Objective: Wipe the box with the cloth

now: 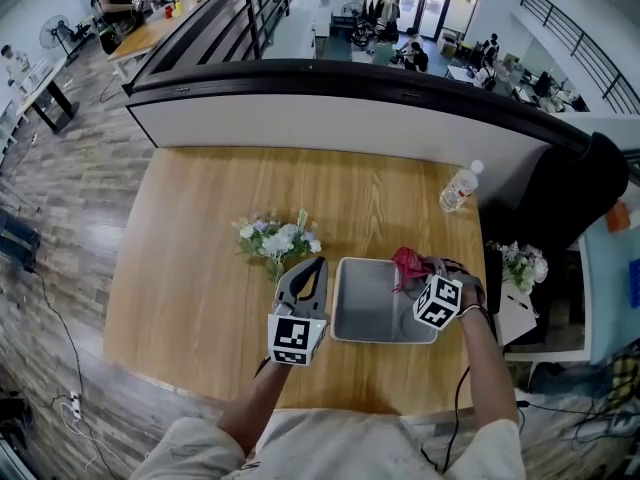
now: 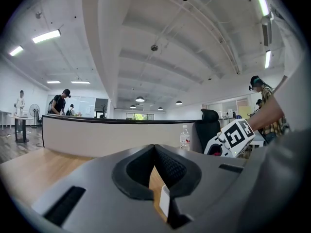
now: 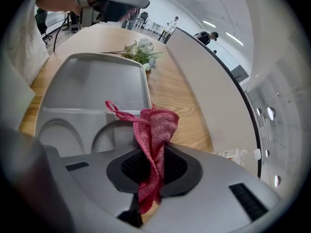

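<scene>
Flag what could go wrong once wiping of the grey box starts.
1. The right gripper pinches only a bunched fold of the cloth, so rubbing may drag it out.
2. The left gripper is shut beside the box, not holding it, so the box could slide on the table.
3. The flowers lie close to the box's far left corner and could get shoved.

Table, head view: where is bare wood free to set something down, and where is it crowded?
Free: the far strip between the flowers and the partition, left of the bottle; also the left side of the table, beyond the flowers and left gripper. Crowded: near right, where box, right gripper holding the cloth, and flowers cluster.
</scene>
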Available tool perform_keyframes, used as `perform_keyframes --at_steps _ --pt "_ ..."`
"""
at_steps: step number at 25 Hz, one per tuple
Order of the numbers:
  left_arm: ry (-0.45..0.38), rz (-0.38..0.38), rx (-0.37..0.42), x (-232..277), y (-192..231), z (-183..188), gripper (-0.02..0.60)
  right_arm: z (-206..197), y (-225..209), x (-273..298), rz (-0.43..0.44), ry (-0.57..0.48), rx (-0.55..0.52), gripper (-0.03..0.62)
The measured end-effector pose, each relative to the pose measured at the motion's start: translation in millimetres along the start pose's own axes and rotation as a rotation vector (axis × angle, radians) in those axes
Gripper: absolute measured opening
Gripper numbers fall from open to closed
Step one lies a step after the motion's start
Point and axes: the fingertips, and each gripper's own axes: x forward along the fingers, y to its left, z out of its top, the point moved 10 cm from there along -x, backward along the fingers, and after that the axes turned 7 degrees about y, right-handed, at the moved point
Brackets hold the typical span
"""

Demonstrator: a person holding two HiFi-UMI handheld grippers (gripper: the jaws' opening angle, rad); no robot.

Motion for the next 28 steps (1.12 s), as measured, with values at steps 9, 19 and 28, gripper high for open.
perform_keyframes --at_steps 9,19,28 --pt "0.006 0.02 -0.008 -6 -6 0 0.014 -1 1 -2 -0.01 -0.01 0.002 0.052" --pt "0.011 0.028 -0.008 -10 -11 -1 0.014 0 3 -2 -0.013 -0.014 0.01 0.054" --pt "0.0 0.023 0.001 -14 -18 2 0.014 0 10 -7 -0.003 -0.024 -0.008 0.06"
